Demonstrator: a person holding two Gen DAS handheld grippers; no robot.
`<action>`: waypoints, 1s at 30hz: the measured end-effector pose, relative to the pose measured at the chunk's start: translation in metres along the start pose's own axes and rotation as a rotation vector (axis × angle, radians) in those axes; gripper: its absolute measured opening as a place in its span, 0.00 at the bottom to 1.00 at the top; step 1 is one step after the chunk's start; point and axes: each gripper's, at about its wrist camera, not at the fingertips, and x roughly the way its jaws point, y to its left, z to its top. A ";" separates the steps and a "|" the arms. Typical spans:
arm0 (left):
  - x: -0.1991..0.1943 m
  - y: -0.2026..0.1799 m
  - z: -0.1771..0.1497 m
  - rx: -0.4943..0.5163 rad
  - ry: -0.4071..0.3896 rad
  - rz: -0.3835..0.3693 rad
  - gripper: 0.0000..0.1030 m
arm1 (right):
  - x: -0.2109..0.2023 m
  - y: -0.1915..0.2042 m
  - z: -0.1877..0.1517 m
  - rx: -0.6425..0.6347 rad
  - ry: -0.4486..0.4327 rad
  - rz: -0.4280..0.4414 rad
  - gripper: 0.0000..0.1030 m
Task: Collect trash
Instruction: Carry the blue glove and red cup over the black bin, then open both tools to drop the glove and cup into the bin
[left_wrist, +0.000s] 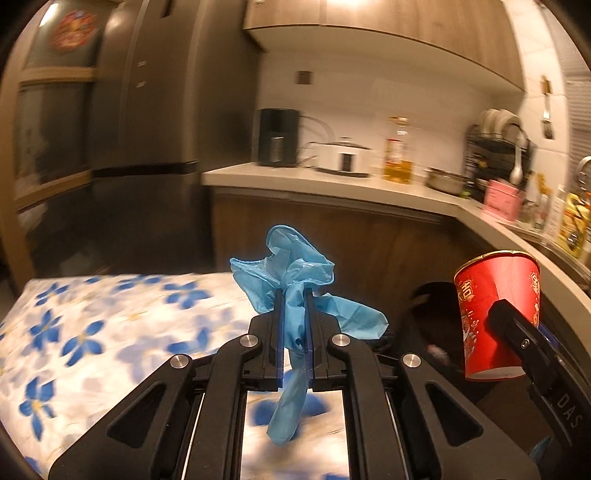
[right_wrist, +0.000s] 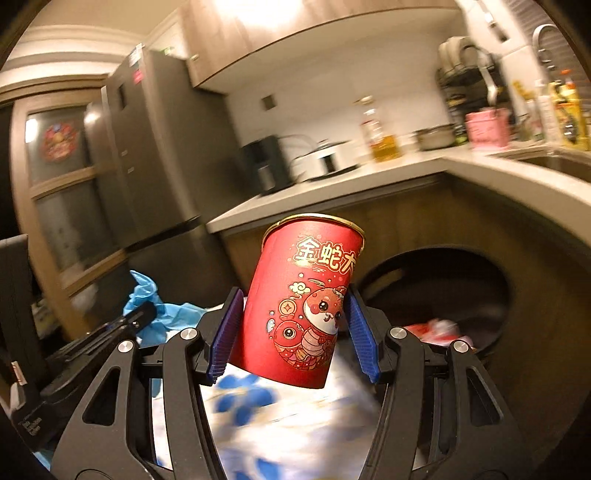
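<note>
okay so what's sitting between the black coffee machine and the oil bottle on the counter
A white cooker with a lid sits between the coffee machine and the oil bottle on the counter. The left wrist view shows it best.

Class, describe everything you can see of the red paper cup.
The red paper cup looks like glossy printed card, with a gold rolled rim, gold Chinese characters and a cartoon snake. It is upright, tilted slightly, lifted clear of the floral tablecloth. The right gripper clamps its lower sides between blue ribbed pads. Nothing else touches it. Its inside is hidden. A dark bin stands behind it.
</note>
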 end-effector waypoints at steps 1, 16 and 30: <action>0.003 -0.012 0.002 0.009 -0.001 -0.025 0.08 | -0.001 -0.010 0.003 0.006 -0.010 -0.020 0.54; 0.054 -0.130 0.009 0.095 0.001 -0.200 0.08 | 0.014 -0.109 0.028 0.101 -0.046 -0.156 0.54; 0.077 -0.154 0.009 0.103 0.009 -0.229 0.09 | 0.036 -0.121 0.032 0.081 -0.034 -0.162 0.54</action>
